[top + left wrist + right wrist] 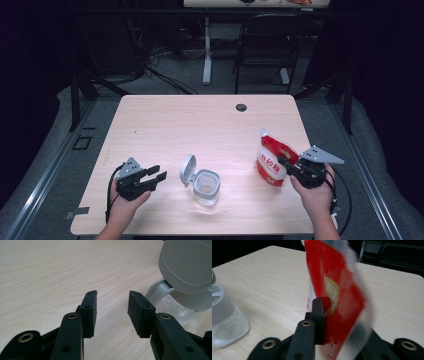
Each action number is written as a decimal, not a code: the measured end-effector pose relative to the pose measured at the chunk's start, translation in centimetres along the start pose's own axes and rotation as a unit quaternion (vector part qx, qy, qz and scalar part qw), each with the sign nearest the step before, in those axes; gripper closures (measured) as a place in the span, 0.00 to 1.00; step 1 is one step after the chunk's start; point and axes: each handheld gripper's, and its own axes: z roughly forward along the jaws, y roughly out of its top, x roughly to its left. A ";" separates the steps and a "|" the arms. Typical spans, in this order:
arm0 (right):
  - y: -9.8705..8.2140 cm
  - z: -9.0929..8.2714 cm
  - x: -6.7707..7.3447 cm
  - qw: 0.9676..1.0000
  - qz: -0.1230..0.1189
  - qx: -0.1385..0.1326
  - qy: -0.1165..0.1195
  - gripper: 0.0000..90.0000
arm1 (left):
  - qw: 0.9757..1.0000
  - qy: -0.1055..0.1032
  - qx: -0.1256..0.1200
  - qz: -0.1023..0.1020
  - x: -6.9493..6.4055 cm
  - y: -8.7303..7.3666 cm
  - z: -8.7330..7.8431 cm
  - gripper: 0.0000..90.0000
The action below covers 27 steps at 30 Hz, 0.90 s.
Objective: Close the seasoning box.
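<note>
I take the jar (206, 186) on the table (200, 120) as my mark. Its lid (187, 170) stands hinged up at its left side. My left gripper (156, 176) lies left of the jar, just beside the lid, not touching. The pouch (270, 159) stands upright well to the jar's right, with my right gripper (285, 162) clamped on it from its right. A cable hole (241, 107) sits far behind the jar.

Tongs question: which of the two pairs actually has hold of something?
The right tongs, at the table's right side, are clamped on the red and white pouch. The left tongs stand open with nothing between them, beside the clear jar.
</note>
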 end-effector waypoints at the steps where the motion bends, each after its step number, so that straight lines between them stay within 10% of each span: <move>1: 0.1 0.0 0.0 1.000 -0.003 0.005 0.000 0.95 | 1.000 0.000 0.000 0.000 0.0 0.0 0.0 0.66; 27: 0.6 0.2 1.1 1.000 -0.004 0.007 0.013 1.00 | 1.000 0.002 0.000 0.000 0.0 0.0 0.0 0.66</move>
